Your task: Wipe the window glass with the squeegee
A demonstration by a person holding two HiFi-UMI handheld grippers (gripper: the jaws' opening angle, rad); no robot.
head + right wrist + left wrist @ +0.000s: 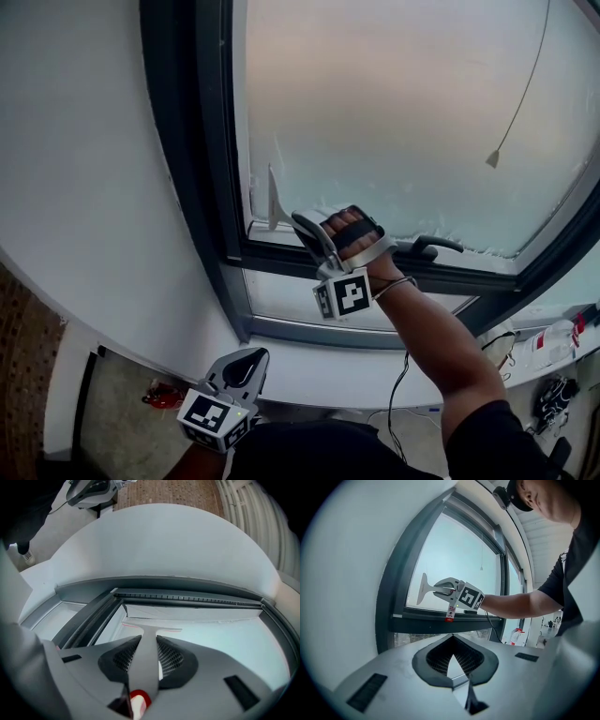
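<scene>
Squeegee (273, 199): handle clamped between right gripper (309, 232) fingers, blade just beyond the fingertips at the lower left corner of the window glass (403, 112), seemingly set to start a stroke. Left gripper (236, 369): fingers closed, empty, held low, likely idle.

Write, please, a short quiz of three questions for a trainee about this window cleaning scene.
1. True or false: the left gripper holds the squeegee.
2. Where on the window glass is the squeegee's blade? A) near the lower left corner; B) at the top centre; C) away from the glass.
3. Fill in: the jaws of the right gripper are shut on the squeegee's ____.

Key: 1 false; 2 A; 3 handle.
</scene>
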